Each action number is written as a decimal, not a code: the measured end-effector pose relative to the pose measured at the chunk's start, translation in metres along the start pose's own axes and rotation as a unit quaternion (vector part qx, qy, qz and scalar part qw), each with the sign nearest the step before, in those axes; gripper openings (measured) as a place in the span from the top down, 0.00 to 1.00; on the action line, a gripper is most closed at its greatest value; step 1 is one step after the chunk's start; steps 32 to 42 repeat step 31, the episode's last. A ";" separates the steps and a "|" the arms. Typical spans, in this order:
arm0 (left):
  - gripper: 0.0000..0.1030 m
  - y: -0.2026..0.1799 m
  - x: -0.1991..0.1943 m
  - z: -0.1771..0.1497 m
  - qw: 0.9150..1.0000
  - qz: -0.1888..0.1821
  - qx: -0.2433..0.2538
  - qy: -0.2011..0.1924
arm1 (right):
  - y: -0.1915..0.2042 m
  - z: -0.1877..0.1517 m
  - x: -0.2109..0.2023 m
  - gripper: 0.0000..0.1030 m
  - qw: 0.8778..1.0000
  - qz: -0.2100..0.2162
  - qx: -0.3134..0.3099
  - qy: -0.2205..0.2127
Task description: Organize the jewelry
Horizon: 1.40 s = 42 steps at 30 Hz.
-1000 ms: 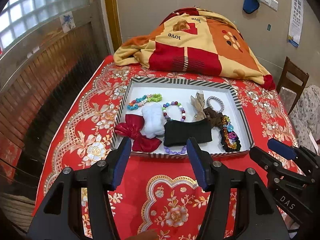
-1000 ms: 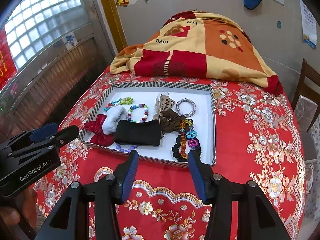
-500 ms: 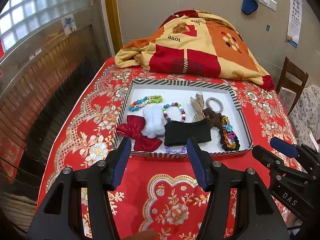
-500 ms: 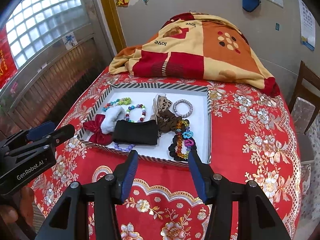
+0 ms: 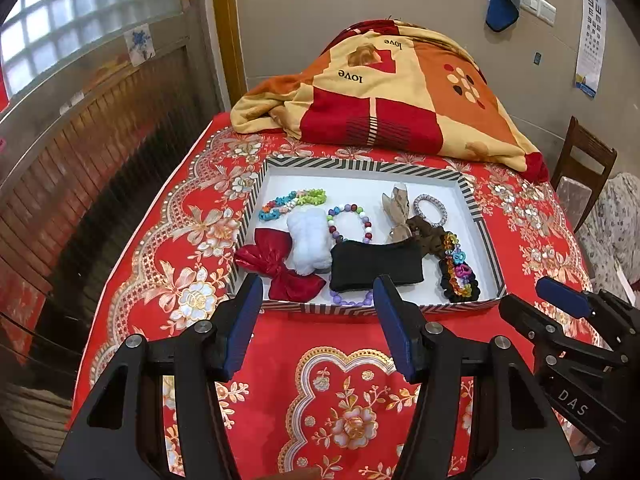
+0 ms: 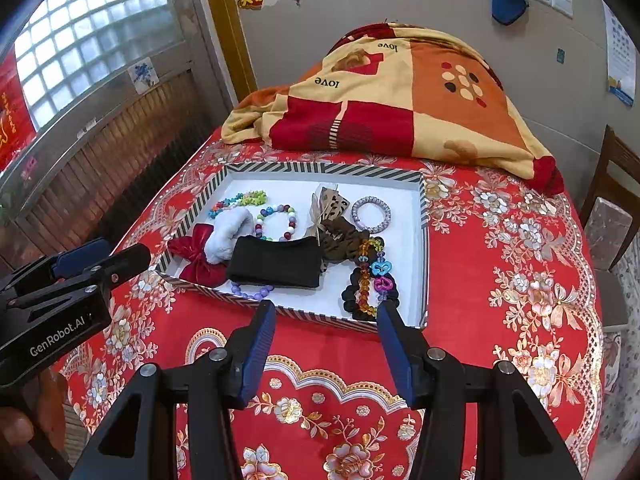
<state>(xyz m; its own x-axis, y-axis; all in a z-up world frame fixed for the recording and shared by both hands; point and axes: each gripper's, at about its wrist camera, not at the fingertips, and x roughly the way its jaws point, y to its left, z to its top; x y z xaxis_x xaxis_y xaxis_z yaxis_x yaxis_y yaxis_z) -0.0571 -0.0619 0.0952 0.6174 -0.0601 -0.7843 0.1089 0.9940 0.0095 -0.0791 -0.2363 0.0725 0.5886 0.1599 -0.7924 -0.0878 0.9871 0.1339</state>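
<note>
The counter, under a red flowered cloth, carries a folded blanket at the far end and a shallow striped tray in the middle. All the jewelry and hair pieces in view lie inside that tray, crowded toward its near half and overlapping in places; whether this is a sorted or an unsorted state cannot be settled from the layout alone.

Both tools hover over the near counter edge, short of the tray, so every item lies ahead of them. The left gripper is spread wide and empty, facing the tray's near left part. The right gripper is likewise spread and empty, facing the near right part.

Contents, by size:
- black band, long axis across the tray, nearest the left gripper
- red bow, overhanging the near left rim
- white scrunchie, touching the bow
- dark scrunchie with coloured beads, nearest the right gripper
- silver ring bracelet, far right, lying apart
</note>
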 end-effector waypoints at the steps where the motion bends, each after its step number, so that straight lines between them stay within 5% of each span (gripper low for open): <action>1: 0.44 0.000 -0.001 0.000 1.000 0.000 -0.001 0.000 | 0.000 0.000 0.000 0.51 1.000 0.000 0.000 0.000; 42: 0.44 0.002 0.007 -0.005 1.000 -0.001 0.007 -0.004 | -0.002 -0.005 0.010 0.46 1.000 0.004 0.002 0.012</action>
